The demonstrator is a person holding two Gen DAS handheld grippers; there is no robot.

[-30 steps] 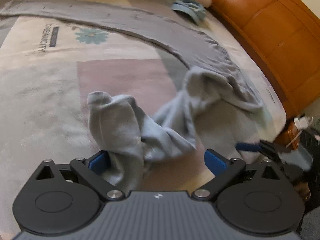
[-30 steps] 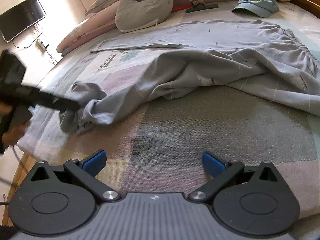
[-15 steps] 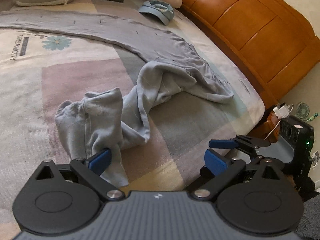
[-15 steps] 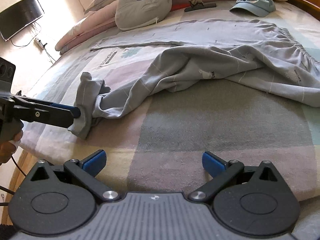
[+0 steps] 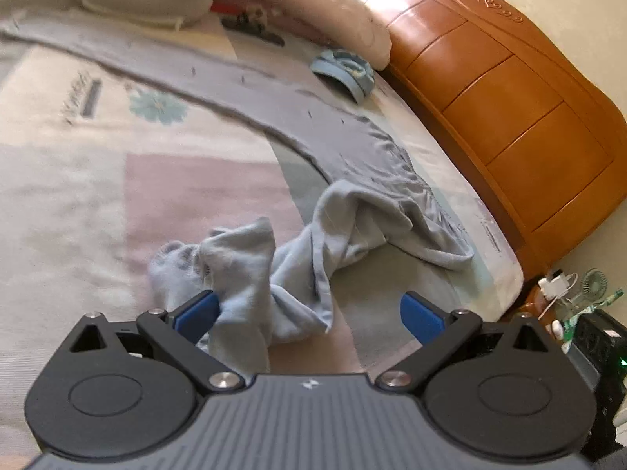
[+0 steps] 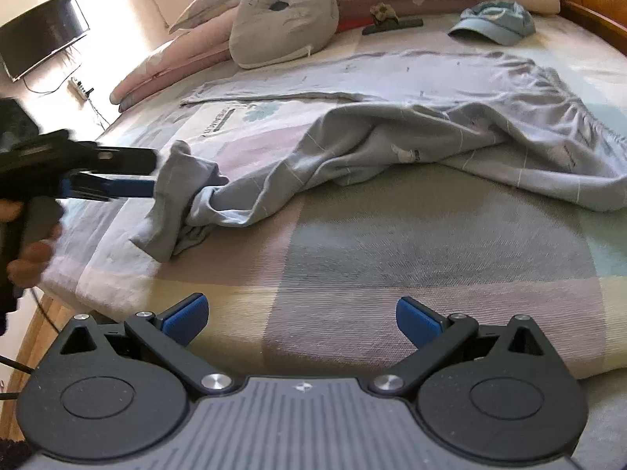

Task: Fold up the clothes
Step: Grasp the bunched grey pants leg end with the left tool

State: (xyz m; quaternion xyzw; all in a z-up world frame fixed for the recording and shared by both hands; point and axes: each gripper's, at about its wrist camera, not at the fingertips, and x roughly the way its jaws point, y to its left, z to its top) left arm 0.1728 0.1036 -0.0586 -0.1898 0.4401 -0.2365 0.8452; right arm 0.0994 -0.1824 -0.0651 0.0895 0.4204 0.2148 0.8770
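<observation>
Grey-blue trousers (image 6: pixel 392 145) lie spread on the bed, one leg flat at the back, the other crumpled toward the near edge. The crumpled leg's end (image 5: pixel 243 258) is bunched and raised, draped against the left finger (image 5: pixel 196 309) of my left gripper (image 5: pixel 309 311). Its blue pads stand wide apart, so it is open. From the right wrist view the left gripper (image 6: pixel 153 174) reaches in from the left, touching that bunched end, with a hand on its handle. My right gripper (image 6: pixel 301 317) hovers open over the bedsheet (image 6: pixel 392 258), apart from the trousers.
A blue cap (image 6: pixel 493 21) and a grey cushion (image 6: pixel 282 27) sit at the back with pink pillows. A wooden bed frame (image 5: pixel 509 98) runs along the right side. Small items and a fan (image 5: pixel 595 282) stand beyond the bed corner. A TV (image 6: pixel 43 31) hangs on the far wall.
The left gripper has risen slightly and swung, carrying the bunched leg end higher off the bed. The right gripper has hardly moved and stays open.
</observation>
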